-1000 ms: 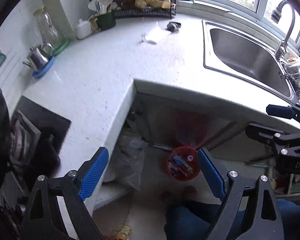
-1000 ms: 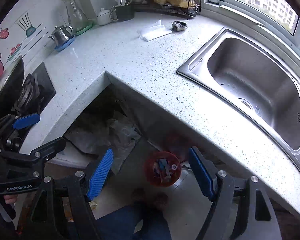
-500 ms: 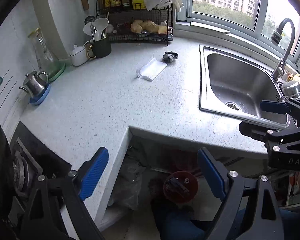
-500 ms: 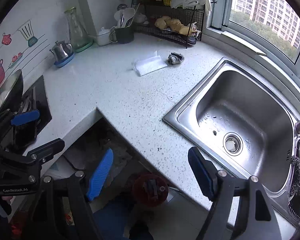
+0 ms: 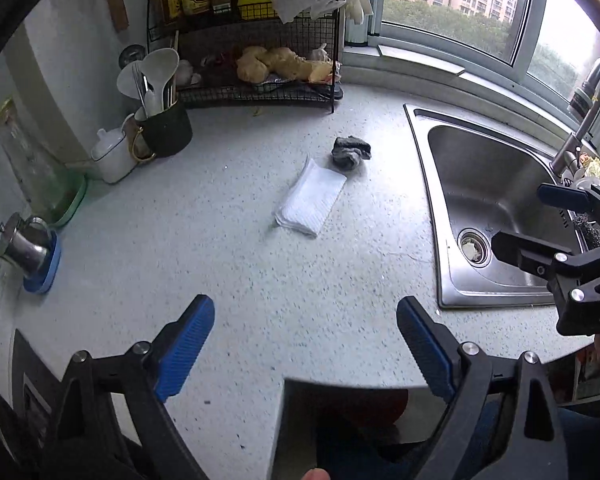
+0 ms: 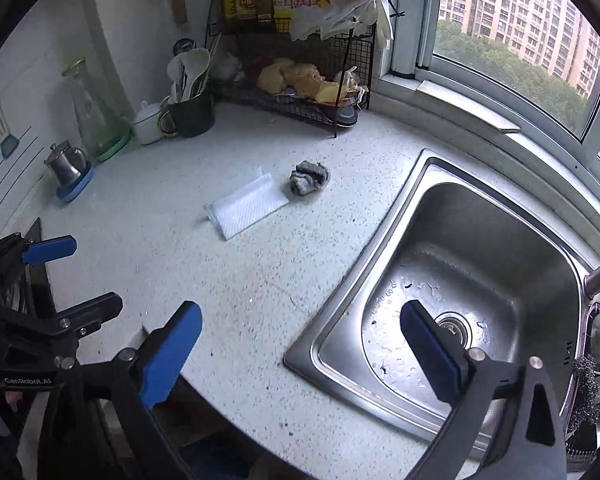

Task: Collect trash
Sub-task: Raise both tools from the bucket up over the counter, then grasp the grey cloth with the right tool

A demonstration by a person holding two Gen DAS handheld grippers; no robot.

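Two grippers are hanging over a speckled white kitchen counter (image 5: 180, 240), and both are pointing down at it.

The left gripper (image 5: 306, 344) is standing wide apart, and nothing is sitting between its blue pads (image 5: 184, 346). The right gripper (image 6: 300, 350) is spread wide too. Its jaws have just been opening, and nothing is between them. One of its blue pads is hanging over the counter and the other is hanging over the steel sink (image 6: 480, 248).

The trash is lying near the middle of the counter, well ahead of both grippers. It is a flat white folded napkin (image 5: 311, 199) and a small crumpled grey wad (image 5: 350, 151). The wad is sitting just beside the far corner of the napkin. Whether the two are touching is hard to tell. Both are lying to the left of the sink.

A black wire rack (image 5: 256, 60) is standing at the back by the window. A dark cup full of spoons (image 5: 164, 120) is standing to its left. A small metal teapot (image 5: 22, 242) is sitting on a blue coaster near the left wall.
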